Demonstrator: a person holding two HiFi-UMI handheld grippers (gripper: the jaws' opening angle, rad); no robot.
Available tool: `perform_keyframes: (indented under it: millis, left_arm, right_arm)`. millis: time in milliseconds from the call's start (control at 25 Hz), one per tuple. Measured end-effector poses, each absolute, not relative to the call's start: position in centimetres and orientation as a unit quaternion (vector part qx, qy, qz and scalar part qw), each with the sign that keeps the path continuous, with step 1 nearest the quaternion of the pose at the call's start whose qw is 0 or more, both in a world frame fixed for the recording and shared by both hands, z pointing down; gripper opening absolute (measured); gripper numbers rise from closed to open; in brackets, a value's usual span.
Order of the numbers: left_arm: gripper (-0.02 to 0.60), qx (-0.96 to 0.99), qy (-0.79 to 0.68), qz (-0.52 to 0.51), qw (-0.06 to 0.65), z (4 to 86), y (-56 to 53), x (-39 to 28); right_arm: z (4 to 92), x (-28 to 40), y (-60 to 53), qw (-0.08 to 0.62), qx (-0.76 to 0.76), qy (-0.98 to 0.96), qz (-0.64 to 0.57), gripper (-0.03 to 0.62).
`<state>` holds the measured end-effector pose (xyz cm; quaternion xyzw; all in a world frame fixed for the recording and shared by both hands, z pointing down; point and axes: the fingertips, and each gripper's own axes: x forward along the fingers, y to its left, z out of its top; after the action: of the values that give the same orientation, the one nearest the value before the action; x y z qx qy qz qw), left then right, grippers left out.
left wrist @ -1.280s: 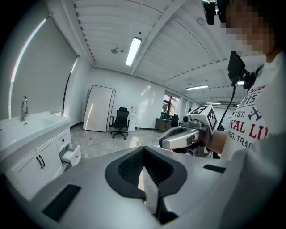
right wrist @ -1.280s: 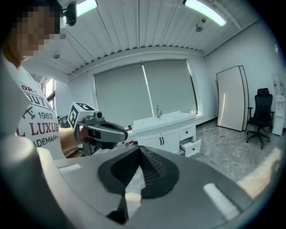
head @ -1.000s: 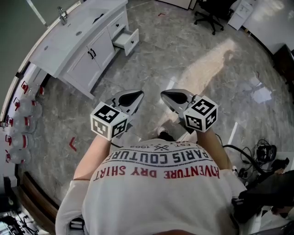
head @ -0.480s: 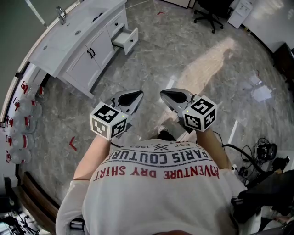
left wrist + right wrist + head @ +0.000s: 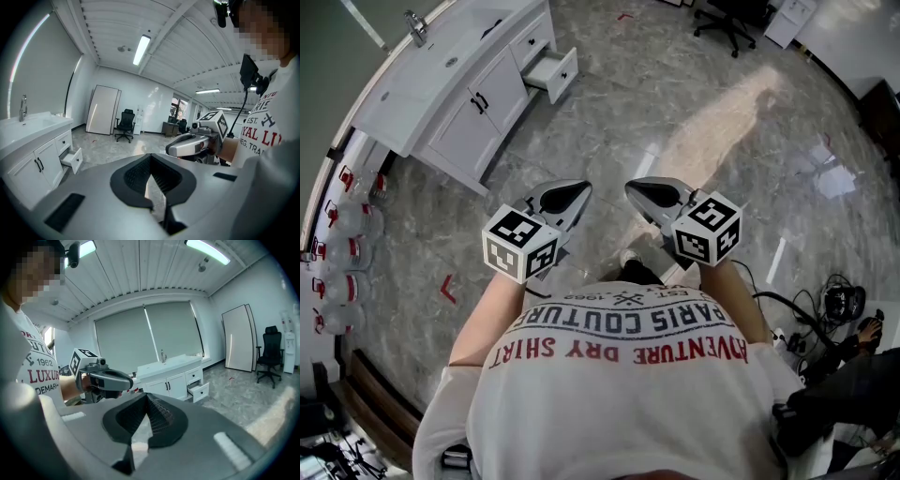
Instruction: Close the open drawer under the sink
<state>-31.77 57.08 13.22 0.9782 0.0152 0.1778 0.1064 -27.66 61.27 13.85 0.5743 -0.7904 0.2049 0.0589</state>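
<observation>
The white sink cabinet (image 5: 469,84) stands at the far upper left of the head view. Its open drawer (image 5: 553,73) juts out from the cabinet's right end. The drawer (image 5: 72,159) also shows low at the left in the left gripper view, and the drawer (image 5: 199,391) at mid-right in the right gripper view. My left gripper (image 5: 579,191) and right gripper (image 5: 635,190) are held side by side in front of the person's chest, well short of the cabinet. Both are shut with nothing in them.
A black office chair (image 5: 722,23) stands at the top of the marble floor. Water bottles (image 5: 337,216) line the left wall. Cables and gear (image 5: 839,309) lie at the lower right. A red floor mark (image 5: 448,291) sits at the left.
The cabinet and drawer have slid slightly up and left in the head view. Both grippers stay shut and in the same pose.
</observation>
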Motion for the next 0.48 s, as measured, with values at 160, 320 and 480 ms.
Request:
perform_keyframes:
  millis: [160,320,480]
  left_arm:
    - [0.002,0.976,0.022,0.188,0.111,14.1,57.2,-29.7]
    - [0.002,0.972,0.026,0.2,0.121,15.0,56.8,-26.9]
    - [0.002,0.969,0.028,0.208,0.128,15.9,55.8,-22.8]
  right_arm:
    - [14.6,-25.6,61.2,0.053,0.577,-0.787,0.214,0.002]
    - [15.5,-23.1,60.7,0.051,0.575,-0.784,0.229,0.002]
    - [16.4,-19.2,59.7,0.051,0.572,-0.782,0.241,0.002]
